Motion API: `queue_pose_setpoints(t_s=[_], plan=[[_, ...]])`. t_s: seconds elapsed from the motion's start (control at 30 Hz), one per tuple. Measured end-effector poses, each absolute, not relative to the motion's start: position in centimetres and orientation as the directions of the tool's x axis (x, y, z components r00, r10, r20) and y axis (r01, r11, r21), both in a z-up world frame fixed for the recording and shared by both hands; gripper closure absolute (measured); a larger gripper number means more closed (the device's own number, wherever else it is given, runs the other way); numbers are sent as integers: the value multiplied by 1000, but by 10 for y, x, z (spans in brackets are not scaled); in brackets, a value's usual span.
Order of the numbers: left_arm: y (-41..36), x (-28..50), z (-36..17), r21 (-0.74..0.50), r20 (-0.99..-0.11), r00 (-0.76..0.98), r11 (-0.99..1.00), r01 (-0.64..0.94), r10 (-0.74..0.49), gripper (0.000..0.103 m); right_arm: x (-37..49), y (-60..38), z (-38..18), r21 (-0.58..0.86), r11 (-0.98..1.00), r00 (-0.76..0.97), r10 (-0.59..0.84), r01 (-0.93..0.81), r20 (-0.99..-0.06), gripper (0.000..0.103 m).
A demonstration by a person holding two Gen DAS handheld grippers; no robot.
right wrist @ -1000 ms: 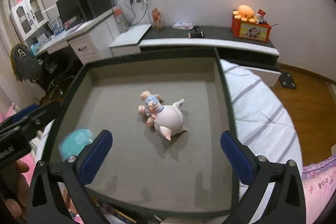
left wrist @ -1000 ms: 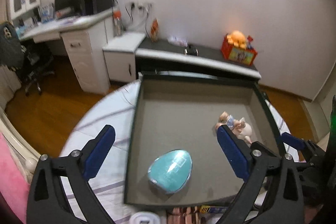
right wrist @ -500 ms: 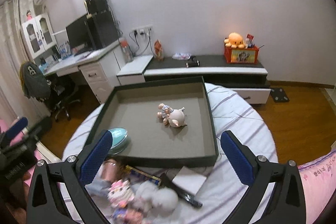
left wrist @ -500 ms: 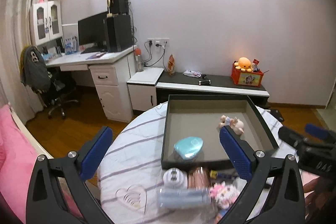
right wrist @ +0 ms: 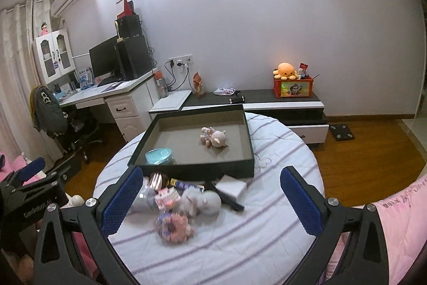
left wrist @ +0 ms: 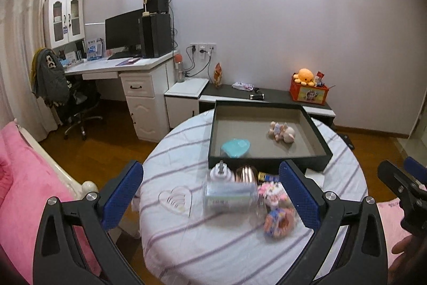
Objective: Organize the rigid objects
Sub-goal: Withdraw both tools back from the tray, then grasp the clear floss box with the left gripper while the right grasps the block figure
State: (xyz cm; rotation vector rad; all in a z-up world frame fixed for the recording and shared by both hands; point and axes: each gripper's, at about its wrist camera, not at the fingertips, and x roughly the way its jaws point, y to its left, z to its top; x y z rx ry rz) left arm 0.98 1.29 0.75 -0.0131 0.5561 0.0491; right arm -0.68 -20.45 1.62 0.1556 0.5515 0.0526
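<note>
A dark tray (left wrist: pixel 269 159) (right wrist: pixel 192 169) stands at the far side of the round striped table (left wrist: pixel 213 245) (right wrist: pixel 267 231). In it lie a teal egg-shaped case (left wrist: pixel 235 148) (right wrist: pixel 159 155) and a pink pig figure (left wrist: pixel 282 131) (right wrist: pixel 214 137). In front of the tray lies a blurred pile: a clear bottle on its side (left wrist: pixel 229 195), a white cap (left wrist: pixel 221 172), a copper cup (left wrist: pixel 245 172) (right wrist: pixel 157 179), soft toys (right wrist: pixel 200 200), a ring-shaped plush (left wrist: pixel 279 221) (right wrist: pixel 173 227) and a white box (right wrist: pixel 231 188). My left gripper (left wrist: pixel 213 194) and right gripper (right wrist: pixel 210 199) are open, empty and held back above the near table.
A pink bed (left wrist: pixel 24 178) lies at the left, pink bedding (right wrist: pixel 395 226) at the right. A white desk (left wrist: pixel 120 71) with a monitor, an office chair (left wrist: pixel 77 108) and a low dark cabinet (right wrist: pixel 280 100) with an orange toy box stand along the wall beyond.
Both grippers have pulled back and up from over the tray. The whole table and the pile in front of the tray have come into view. Both stay open and empty.
</note>
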Motion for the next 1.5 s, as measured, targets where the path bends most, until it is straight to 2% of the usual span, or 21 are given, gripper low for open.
queue_pose_setpoints(t_s=[0.4, 0.9, 1.5], plan=[[7, -27, 0, 8, -544, 838, 999, -35, 33, 0, -47, -204, 7, 152, 988, 849, 86, -6, -521, 0], [14, -25, -10, -14, -572, 819, 999, -48, 32, 0, -49, -201, 2, 140, 990, 839, 86, -12, -538, 0], [11, 25, -73, -4, -670, 741, 999, -54, 38, 0, -3, -201, -44, 120, 993, 741, 76, 6, -667, 0]])
